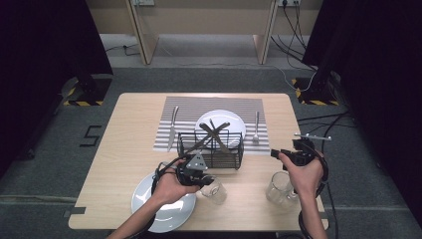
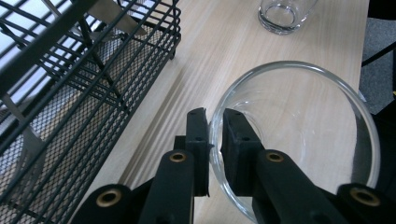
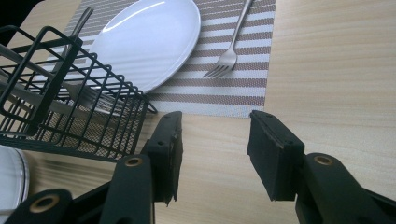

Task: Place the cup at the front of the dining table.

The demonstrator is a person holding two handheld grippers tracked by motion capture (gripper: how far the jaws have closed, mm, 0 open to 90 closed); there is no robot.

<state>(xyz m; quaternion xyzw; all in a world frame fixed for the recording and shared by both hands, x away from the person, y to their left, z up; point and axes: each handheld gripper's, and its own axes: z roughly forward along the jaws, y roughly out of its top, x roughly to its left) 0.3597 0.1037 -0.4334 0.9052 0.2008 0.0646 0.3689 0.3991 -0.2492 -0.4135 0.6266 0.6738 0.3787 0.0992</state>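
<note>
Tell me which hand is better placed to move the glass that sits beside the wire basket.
Left. The left tool is already shut on the rim of that glass, one jaw inside, one outside. The right tool stands open over bare table, holding nothing.

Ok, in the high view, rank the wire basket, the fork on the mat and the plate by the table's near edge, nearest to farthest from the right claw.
From the right claw:
1. Fork, just beyond it on the striped mat.
2. Wire basket, to its left at mid-table.
3. Plate, far left by the near edge.

wire basket (image 1: 211, 148) blocking mid-table, bare wood open between the two glasses (image 1: 213, 190) (image 1: 279, 188), probably passable
</note>
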